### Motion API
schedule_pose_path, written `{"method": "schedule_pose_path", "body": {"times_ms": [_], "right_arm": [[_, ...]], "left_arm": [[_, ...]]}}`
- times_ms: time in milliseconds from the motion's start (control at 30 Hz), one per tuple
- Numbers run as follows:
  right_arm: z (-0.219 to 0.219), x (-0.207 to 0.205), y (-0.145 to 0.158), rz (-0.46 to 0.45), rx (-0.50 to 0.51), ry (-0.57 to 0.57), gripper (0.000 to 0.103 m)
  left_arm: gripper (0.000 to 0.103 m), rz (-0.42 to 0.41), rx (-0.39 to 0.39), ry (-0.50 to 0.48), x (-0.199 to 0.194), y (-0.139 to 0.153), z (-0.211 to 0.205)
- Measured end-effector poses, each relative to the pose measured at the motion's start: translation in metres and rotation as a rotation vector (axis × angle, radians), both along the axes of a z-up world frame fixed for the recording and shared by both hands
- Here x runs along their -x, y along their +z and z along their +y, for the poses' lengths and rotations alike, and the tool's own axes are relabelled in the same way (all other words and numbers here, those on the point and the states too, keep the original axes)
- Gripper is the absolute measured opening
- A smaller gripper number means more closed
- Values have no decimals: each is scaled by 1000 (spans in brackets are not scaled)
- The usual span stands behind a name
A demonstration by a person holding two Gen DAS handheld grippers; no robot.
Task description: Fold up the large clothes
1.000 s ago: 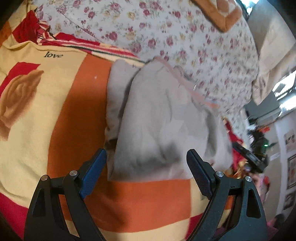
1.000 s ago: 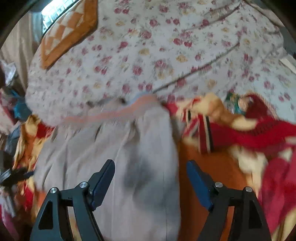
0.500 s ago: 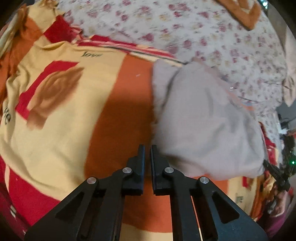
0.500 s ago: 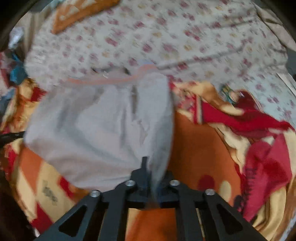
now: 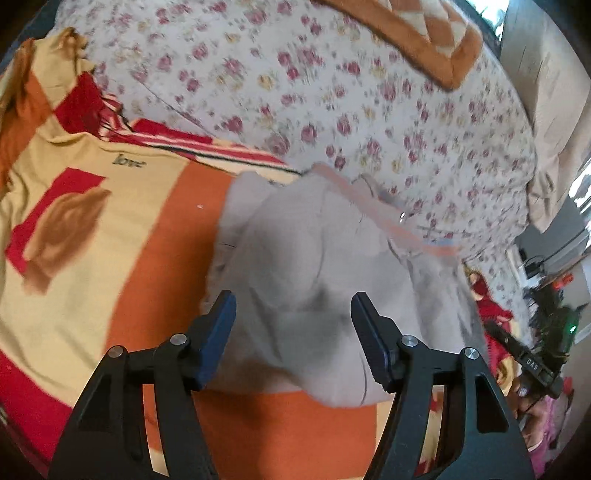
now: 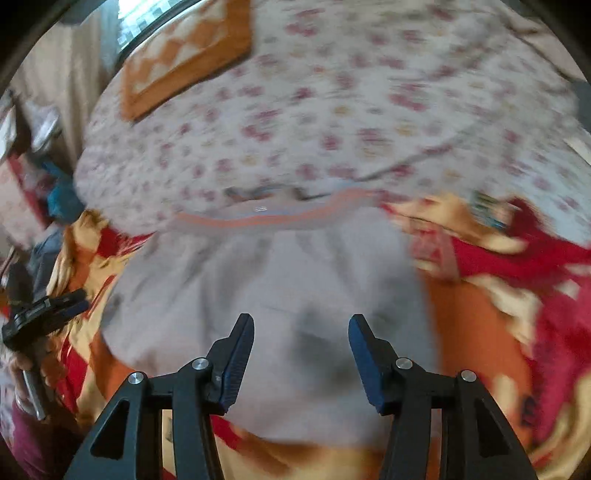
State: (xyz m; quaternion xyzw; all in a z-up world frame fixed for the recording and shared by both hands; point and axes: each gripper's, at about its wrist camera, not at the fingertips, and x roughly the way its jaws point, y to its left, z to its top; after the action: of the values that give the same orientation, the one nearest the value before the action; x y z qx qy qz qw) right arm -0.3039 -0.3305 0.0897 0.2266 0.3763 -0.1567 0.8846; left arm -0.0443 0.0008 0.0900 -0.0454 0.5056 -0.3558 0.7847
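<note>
A folded grey garment [image 5: 314, 266] with an orange-striped waistband lies on an orange, yellow and red blanket [image 5: 110, 240]. My left gripper [image 5: 293, 310] is open and empty, its fingers spread over the garment's near edge. In the right wrist view the same garment [image 6: 266, 288] fills the middle, waistband at the far side. My right gripper [image 6: 301, 332] is open and empty, its fingers hovering over the garment's near part. The left gripper also shows in the right wrist view [image 6: 40, 317], at the far left edge.
A floral quilt [image 5: 332, 92] covers the bed behind the garment, with an orange checked cushion [image 5: 413, 33] at the back. Bunched red and yellow blanket folds [image 6: 517, 266] lie right of the garment. Room clutter [image 5: 546, 325] shows beyond the bed's right edge.
Half a second ago both grippers were shut, the right one at the garment's edge. Now both are open and sit closer over the garment, which lies flat.
</note>
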Motion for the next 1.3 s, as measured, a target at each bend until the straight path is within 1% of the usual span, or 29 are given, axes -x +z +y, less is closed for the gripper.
{"method": "schedule_pose_path", "body": {"times_ms": [67, 100, 133, 167, 233, 300, 333, 367, 400, 467, 500, 567, 633, 667, 700, 800, 900, 967, 1000, 1033, 1067, 1100, 1133, 1167, 1200, 1233, 1300], "right_arm": [[17, -35, -5, 8, 56, 49, 51], [26, -58, -10, 18, 110, 63, 50], [31, -74, -15, 27, 141, 69, 48], [33, -88, -21, 36, 152, 78, 48], [33, -118, -44, 70, 120, 94, 48], [31, -145, -73, 123, 94, 90, 48], [33, -151, -80, 124, 105, 90, 48], [35, -154, -83, 112, 127, 95, 48], [37, -158, -84, 110, 143, 105, 48], [36, -164, -82, 121, 140, 120, 48], [34, -163, -80, 125, 129, 125, 48], [33, -158, -75, 124, 100, 134, 48], [32, -146, -65, 87, 59, 127, 48], [31, -141, -60, 66, 32, 121, 49], [30, -135, -57, 52, 4, 118, 49], [31, -125, -52, 38, -51, 124, 49], [32, -116, -46, 37, -42, 125, 50], [30, -108, -41, 38, -27, 123, 50], [27, -102, -39, 41, -17, 121, 50], [24, -98, -38, 45, -8, 120, 50], [21, -94, -37, 51, 3, 116, 50], [17, -92, -36, 55, 13, 112, 51], [13, -87, -36, 58, 27, 107, 51], [7, -83, -36, 63, 43, 95, 51], [2, -80, -36, 68, 55, 81, 53], [-6, -76, -39, 74, 61, 59, 54], [-20, -72, -44, 80, 59, 20, 54]], "left_arm": [[65, 0, -45, 4, -2, -11, -14], [65, 7, -67, 15, -4, -17, -18], [65, 20, -89, 32, -7, -24, -19], [65, 31, -125, 50, -11, -33, -21], [65, 17, -188, 68, -15, -42, -22], [65, -29, -256, 101, -19, -46, -21], [65, -35, -279, 120, -23, -48, -19], [65, -16, -267, 131, -27, -51, -15], [65, 17, -238, 142, -31, -52, -11], [65, 78, -168, 168, -37, -52, -5], [65, 85, -143, 179, -38, -49, -2], [65, 63, -95, 184, -36, -36, -1], [66, 19, -58, 156, -33, -21, -6], [68, 1, -52, 133, -32, -16, -12], [74, -7, -52, 117, -32, -14, -17], [75, -7, -59, 85, -38, -13, -36], [75, 9, -77, 69, -53, -22, -59], [75, 36, -59, 84, -61, -32, -65], [72, 54, -37, 82, -63, -36, -65], [55, 74, -14, 66, -66, -40, -67], [44, 73, -37, 57, -68, -44, -70], [29, 51, -76, 62, -68, -46, -71], [22, 39, -85, 69, -69, -47, -70], [19, 45, -74, 79, -70, -46, -67], [13, 49, -65, 93, -72, -44, -64], [9, 42, -54, 102, -72, -40, -62], [7, 12, -46, 107, -71, -33, -59]]}}
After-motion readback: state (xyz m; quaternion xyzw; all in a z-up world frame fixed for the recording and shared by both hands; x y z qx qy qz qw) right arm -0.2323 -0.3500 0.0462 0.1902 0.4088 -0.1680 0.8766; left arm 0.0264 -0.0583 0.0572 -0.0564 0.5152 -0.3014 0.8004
